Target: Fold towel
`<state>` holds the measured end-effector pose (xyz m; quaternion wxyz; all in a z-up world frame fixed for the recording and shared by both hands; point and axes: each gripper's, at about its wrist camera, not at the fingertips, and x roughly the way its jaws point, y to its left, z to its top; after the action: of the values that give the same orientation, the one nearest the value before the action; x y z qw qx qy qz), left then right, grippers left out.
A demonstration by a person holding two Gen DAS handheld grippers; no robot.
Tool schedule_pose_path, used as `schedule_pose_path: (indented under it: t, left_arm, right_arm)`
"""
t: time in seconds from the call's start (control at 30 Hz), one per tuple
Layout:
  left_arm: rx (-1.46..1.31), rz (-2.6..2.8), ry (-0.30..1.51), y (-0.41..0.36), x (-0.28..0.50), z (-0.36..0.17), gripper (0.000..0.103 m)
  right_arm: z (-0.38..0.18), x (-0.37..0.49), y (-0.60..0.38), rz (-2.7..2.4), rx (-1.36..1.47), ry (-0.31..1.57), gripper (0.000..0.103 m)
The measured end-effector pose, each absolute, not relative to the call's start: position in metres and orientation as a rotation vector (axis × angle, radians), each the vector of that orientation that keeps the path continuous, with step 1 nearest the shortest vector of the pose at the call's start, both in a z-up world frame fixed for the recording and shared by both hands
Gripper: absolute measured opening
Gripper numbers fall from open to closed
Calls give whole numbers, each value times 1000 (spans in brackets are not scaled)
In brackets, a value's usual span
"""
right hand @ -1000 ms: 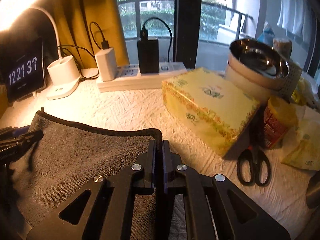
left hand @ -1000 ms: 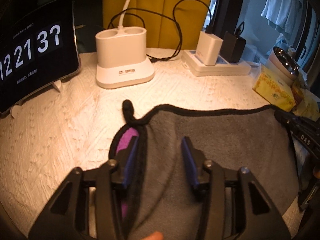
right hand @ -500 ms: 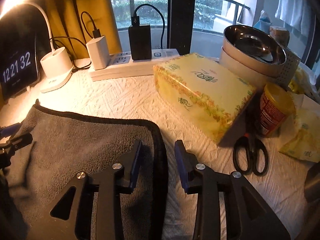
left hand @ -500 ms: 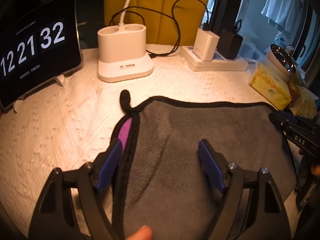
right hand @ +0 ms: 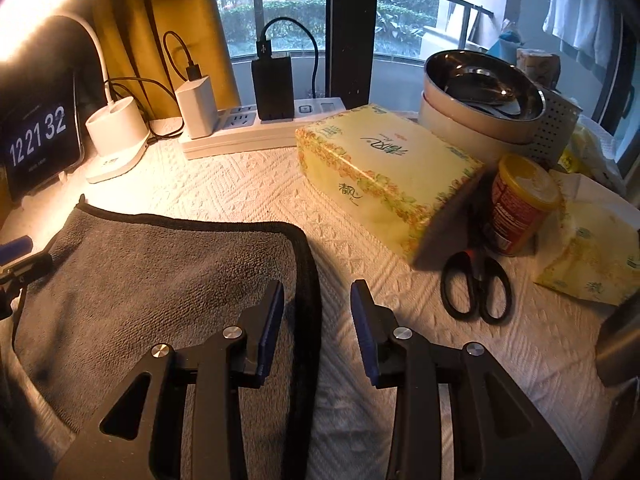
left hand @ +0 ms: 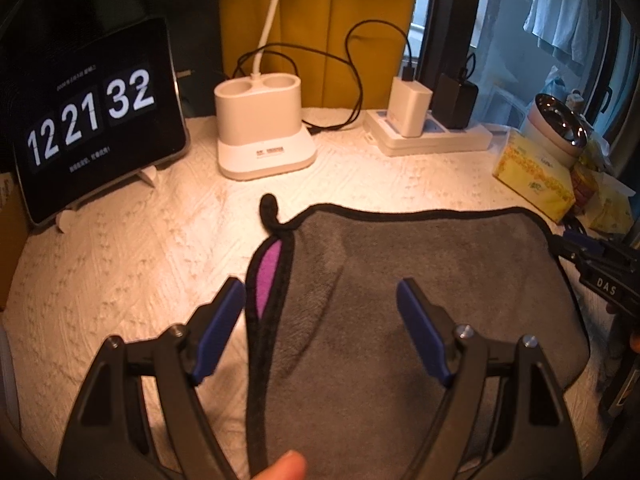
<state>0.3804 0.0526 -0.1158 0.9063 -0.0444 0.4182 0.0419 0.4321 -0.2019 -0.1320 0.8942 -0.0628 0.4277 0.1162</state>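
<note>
left gripper (left hand: 320,292) jaws spread wide, right gripper (right hand: 317,292) jaws parted, both low, pointing forward

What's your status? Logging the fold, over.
Left gripper open, right gripper open. Towel folded, flat on table. Scissors and tissue box beside it, apart.

White quilted tabletop (right hand: 248,192), grey towel (right hand: 160,276), tissue box (right hand: 384,172), scissors (right hand: 476,288), power strip (right hand: 248,132), clock (left hand: 92,120)

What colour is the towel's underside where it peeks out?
Purple, on the towel; clearest in the left wrist view.
</note>
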Motion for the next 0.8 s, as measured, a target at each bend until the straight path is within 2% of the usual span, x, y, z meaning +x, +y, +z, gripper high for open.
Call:
schedule_pose_path:
  t: [0.1,0.13,0.17,0.2,0.8]
  left_arm:
    - [-90,84,851,52,373,-110,82]
    - [-98,79,844,53,370,-108,86]
    - [-102,76,842,53,368,-107,94]
    - [-103,76,837,53,364,-105,96]
    - [-108,61,728,54,290,-64,97]
  right_arm:
    - [-126,425,-205,237,-124,874,37]
    - [-124,422,-206,235,-119,867,38]
    - [-121,418,-208,238,-117,861,39]
    - [-119,414,-208,242,-119,855,41]
    - [-73,341,-189,305,-165,739,43]
